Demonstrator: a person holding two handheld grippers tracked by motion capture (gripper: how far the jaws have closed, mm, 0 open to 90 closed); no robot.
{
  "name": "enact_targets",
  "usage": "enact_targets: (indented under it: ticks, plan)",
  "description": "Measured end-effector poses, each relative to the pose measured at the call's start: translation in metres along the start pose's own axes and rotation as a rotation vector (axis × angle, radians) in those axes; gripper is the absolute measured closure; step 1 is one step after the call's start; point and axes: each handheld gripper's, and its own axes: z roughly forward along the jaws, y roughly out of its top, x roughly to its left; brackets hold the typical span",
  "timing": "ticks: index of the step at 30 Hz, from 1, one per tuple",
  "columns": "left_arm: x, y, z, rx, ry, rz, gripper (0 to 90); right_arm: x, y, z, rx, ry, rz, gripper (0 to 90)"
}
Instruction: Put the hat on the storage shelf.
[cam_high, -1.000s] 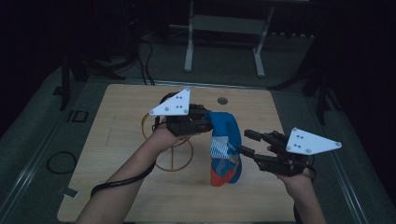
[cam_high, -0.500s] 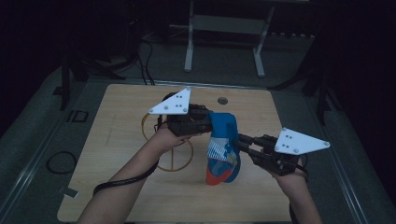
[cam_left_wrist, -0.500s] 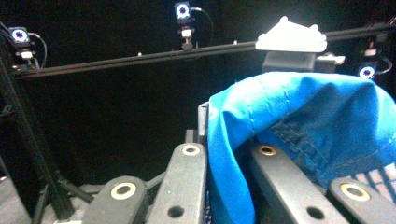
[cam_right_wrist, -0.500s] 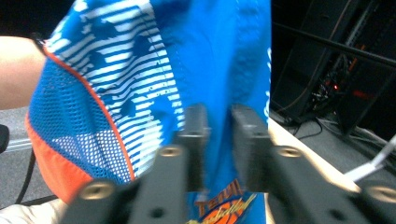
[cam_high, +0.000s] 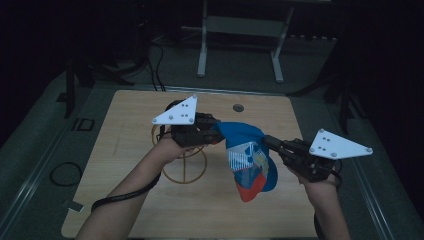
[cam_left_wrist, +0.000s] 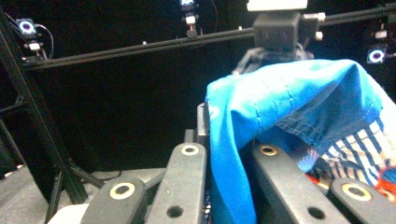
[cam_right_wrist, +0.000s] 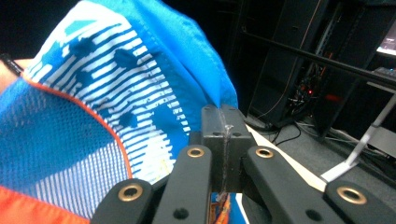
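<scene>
**Blue cap held up between both tongs, above the middle of the counter**

High view: the left tongs and the right tongs each meet an opposite side of a blue cap that hangs clear of the counter, over its middle and a little toward the right edge. The cap's orange brim points down toward the near edge. A gold wire ring stand sits on the counter just left of the cap, under the left hand.

Left gripper view: the left tongs are pinching a fold of the cap; blue cloth runs down between the two jaws and drapes over the right one.

Right gripper view: the right tongs are pressed together, and the cap's blue edge is caught in the seam at their tips.

The step looks like stretching or turning the cap between the two holds. To do it well, I would keep both pinches firm and move the hands together, since the right hold is only on a thin edge and a sharp pull could slip it free. Keep the brim above the stand so it does not snag.
</scene>
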Motion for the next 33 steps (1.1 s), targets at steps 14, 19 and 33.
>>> enact_targets:
  ticks: [14, 19, 33]
  plan:
    - [-0.013, -0.003, -0.012, 0.198, 0.066, 0.028, 59.9, -0.006, 0.014, -0.001, -0.016, -0.020, 0.008, 90.0]
    - [-0.023, -0.004, -0.024, 0.247, 0.137, 0.027, 48.1, -0.007, 0.016, -0.002, -0.026, -0.036, 0.016, 90.0]
    - [-0.054, -0.026, -0.103, 0.254, 0.390, -0.026, 7.1, -0.010, 0.029, 0.017, -0.026, -0.053, 0.018, 90.0]
